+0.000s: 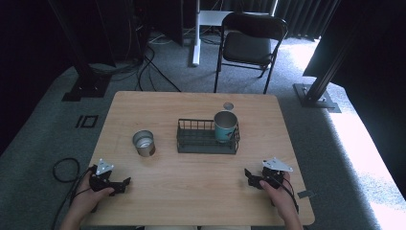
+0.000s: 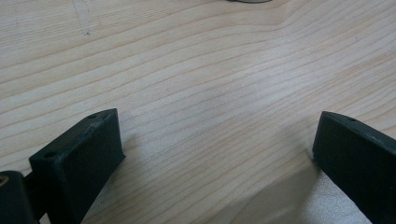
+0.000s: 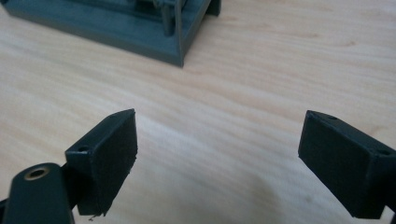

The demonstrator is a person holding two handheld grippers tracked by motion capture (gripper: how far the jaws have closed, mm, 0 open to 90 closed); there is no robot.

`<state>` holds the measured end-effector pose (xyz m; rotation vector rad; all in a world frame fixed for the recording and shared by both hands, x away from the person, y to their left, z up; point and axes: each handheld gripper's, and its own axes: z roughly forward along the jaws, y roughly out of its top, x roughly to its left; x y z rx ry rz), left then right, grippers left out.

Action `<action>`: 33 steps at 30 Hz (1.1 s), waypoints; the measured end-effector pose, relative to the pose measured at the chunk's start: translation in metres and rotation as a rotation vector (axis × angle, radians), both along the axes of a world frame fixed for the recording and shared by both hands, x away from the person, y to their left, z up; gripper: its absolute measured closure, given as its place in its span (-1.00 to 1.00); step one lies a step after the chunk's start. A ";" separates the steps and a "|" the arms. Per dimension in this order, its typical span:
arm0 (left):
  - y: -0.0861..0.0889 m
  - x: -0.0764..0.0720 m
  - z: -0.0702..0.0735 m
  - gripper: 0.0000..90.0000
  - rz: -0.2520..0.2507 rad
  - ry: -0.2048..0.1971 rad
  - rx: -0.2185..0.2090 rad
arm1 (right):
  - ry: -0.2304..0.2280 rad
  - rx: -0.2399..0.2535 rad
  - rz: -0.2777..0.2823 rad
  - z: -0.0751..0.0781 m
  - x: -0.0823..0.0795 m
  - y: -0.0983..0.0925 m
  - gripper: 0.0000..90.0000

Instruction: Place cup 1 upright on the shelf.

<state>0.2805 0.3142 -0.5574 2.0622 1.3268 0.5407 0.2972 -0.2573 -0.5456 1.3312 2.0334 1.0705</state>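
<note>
We hold left gripper (image 2: 215,154) and right gripper (image 3: 217,158) spread, empty; dark wire basket (image 3: 140,32) ahead of right; approach low, square

Past my table's far edge (image 1: 191,94) I see a black folding chair (image 1: 249,43) on the grey carpet (image 1: 43,129). A white post (image 1: 196,33) stands left of it, with black cables (image 1: 153,72) trailing across the floor nearby.
</note>
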 end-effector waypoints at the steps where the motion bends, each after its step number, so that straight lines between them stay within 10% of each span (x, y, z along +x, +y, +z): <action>1: 0.000 0.000 0.000 -0.94 0.000 0.000 0.000 | 0.005 -0.001 0.004 -0.001 -0.002 -0.002 -0.75; 33: 0.000 0.000 0.000 -0.94 0.000 0.000 -0.001 | 0.119 -0.085 0.116 -0.013 -0.012 -0.020 -0.75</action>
